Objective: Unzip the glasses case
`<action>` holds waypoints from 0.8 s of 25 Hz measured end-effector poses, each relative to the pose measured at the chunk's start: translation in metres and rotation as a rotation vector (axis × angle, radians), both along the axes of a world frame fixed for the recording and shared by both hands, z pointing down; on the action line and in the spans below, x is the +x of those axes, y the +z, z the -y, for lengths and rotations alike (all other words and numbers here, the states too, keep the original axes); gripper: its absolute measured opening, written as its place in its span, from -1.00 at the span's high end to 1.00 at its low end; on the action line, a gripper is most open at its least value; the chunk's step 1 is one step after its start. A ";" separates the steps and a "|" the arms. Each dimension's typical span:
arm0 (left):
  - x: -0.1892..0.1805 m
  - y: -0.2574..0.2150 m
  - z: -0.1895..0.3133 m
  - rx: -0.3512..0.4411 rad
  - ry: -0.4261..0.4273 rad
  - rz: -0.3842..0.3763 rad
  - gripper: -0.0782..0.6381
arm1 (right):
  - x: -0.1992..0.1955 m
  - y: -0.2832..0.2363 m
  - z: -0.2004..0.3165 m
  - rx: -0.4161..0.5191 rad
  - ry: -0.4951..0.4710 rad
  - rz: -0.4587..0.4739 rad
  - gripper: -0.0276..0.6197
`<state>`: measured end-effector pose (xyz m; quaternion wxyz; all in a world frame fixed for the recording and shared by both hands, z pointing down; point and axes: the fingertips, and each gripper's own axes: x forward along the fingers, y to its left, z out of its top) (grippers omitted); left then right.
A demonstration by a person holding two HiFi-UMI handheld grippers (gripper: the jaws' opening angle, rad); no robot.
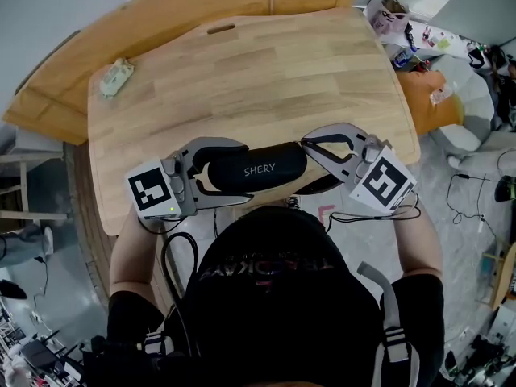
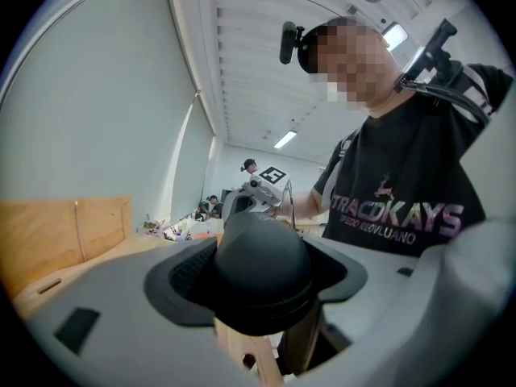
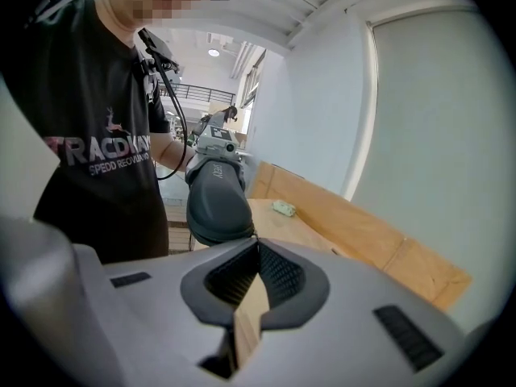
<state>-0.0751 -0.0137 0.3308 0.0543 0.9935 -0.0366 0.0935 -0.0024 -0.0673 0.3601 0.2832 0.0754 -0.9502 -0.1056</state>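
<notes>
A black glasses case (image 1: 250, 168) marked SHERY lies lengthwise between my two grippers above the table's near edge. My left gripper (image 1: 222, 174) is shut on its left end, one jaw on each side. In the left gripper view the rounded end of the case (image 2: 262, 256) fills the gap between the pads of the left gripper (image 2: 262, 285). My right gripper (image 1: 306, 145) is shut, its tips meeting at the case's right end. In the right gripper view the tips of the right gripper (image 3: 256, 239) pinch a small dark zip pull at the seam of the case (image 3: 216, 200).
The wooden table (image 1: 266, 71) stretches away from me, with a small pale green object (image 1: 115, 77) at its far left. A raised wooden board (image 1: 161, 14) stands behind it. Clutter and cables (image 1: 451, 47) lie on the floor to the right.
</notes>
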 end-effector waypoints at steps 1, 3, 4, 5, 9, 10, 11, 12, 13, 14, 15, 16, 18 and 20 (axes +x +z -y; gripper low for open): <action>0.000 0.001 0.000 0.000 -0.002 -0.002 -0.16 | 0.000 0.001 0.000 0.001 0.000 -0.002 0.86; 0.000 0.002 0.000 0.001 -0.006 -0.005 -0.16 | 0.000 0.002 -0.001 0.004 0.002 -0.006 0.86; 0.000 0.003 0.000 0.000 -0.006 -0.005 -0.16 | 0.001 0.003 -0.001 0.006 0.003 -0.007 0.86; 0.001 0.004 -0.001 0.000 -0.007 -0.006 -0.16 | 0.002 0.004 -0.002 0.006 0.004 -0.007 0.86; 0.005 0.004 -0.002 0.002 -0.013 -0.006 -0.16 | 0.005 0.004 -0.003 0.008 0.009 -0.001 0.86; 0.005 0.004 -0.001 0.002 -0.016 -0.006 -0.16 | 0.006 0.004 -0.003 0.004 0.011 0.009 0.85; 0.004 0.003 -0.001 0.004 -0.018 -0.007 -0.16 | 0.007 0.003 -0.003 -0.013 0.011 0.024 0.85; 0.004 0.003 0.000 0.005 -0.021 -0.007 -0.16 | 0.008 0.003 -0.004 -0.044 0.008 0.040 0.83; 0.003 0.003 0.001 0.007 -0.023 -0.006 -0.16 | 0.011 0.003 -0.006 -0.082 -0.003 0.050 0.58; 0.003 0.004 0.002 0.008 -0.026 -0.002 -0.16 | 0.014 0.003 -0.008 -0.116 -0.025 0.051 0.35; 0.002 0.004 0.002 0.009 -0.028 0.002 -0.16 | 0.017 0.003 -0.012 -0.147 -0.052 0.049 0.17; 0.002 0.005 0.003 0.011 -0.029 0.006 -0.16 | 0.019 0.001 -0.016 -0.174 -0.077 0.051 0.06; 0.001 0.006 0.003 0.013 -0.025 0.017 -0.16 | 0.018 -0.005 -0.025 -0.215 -0.117 0.062 0.00; 0.002 0.007 0.004 0.011 -0.020 0.021 -0.16 | 0.011 -0.009 -0.033 -0.250 -0.142 0.062 -0.08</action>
